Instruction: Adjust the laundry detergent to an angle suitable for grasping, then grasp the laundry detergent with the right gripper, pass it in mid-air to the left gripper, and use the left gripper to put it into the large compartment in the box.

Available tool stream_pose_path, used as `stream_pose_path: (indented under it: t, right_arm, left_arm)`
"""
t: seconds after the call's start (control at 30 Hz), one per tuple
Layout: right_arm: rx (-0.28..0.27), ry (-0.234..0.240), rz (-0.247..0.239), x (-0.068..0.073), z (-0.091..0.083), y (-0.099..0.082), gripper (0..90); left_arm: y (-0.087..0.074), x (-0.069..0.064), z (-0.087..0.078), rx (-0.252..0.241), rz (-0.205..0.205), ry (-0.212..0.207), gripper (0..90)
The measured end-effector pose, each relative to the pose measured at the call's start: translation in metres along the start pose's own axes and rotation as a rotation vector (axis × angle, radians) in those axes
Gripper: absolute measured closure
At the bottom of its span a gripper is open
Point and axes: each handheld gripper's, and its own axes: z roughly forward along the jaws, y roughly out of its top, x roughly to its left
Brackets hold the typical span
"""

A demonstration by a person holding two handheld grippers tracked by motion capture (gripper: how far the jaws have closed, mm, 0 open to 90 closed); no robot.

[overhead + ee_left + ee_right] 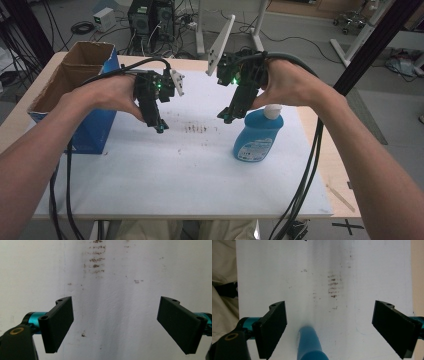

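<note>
Bottle (258,135): one, blue with a white cap, standing upright on the white sheet (190,170) toward its right half, well in from the sheet's right and near edges. One open cardboard box (75,95) with blue sides stands at the worktop's (15,125) left, overlapping the sheet's left edge. Between box and bottle the sheet lies bare apart from brown smudges (196,129), leaving wide room in the middle and toward the person.

Both hands hold their tools above the sheet, pointing down. The left gripper (161,127) hangs over the sheet, right of the box, fingers (58,325) spread wide with nothing between. The right gripper (226,118) hovers just left of the bottle, fingers (272,327) also spread wide; the bottle's blue shoulder shows between them, untouched.
</note>
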Motion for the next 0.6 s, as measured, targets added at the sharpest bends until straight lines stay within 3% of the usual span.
stream_pose_path:
  t: [0.37, 0.6]
  right_arm:
    - [0.001, 0.004, -0.003, 0.003, -0.003, -0.002, 11.8]
    - [-0.010, -0.010, 0.013, 0.005, -0.009, -0.016, 11.8]
  left_arm:
    - [0.001, 0.000, 0.000, -0.005, -0.016, -0.009, 13.9]
    - [0.001, 0.001, 0.000, -0.010, -0.021, -0.006, 13.8]
